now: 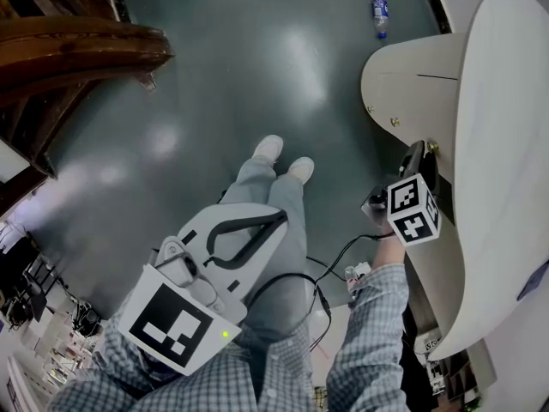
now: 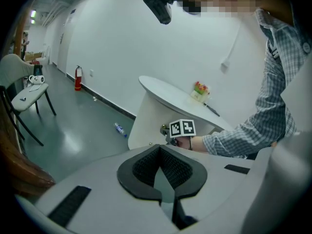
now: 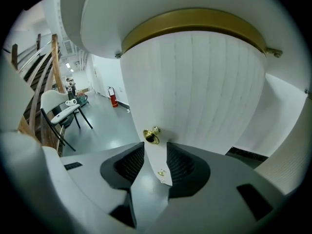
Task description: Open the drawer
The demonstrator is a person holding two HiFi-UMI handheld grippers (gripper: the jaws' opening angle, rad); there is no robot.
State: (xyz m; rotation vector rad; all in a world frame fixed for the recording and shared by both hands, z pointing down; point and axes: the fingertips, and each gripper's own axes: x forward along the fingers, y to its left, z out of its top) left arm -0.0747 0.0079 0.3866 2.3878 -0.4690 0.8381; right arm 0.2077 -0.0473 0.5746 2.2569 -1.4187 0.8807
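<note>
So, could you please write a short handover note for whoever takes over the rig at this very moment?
Left gripper: shut, empty, held well away from the white cabinet.
Right gripper: open, aimed at the cabinet front. The brass knob sits just beyond its tips and is not gripped.
Done: the approach only; no drawer looks pulled out.
Left: probably ease in, close on the knob and pull the drawer out.
</note>
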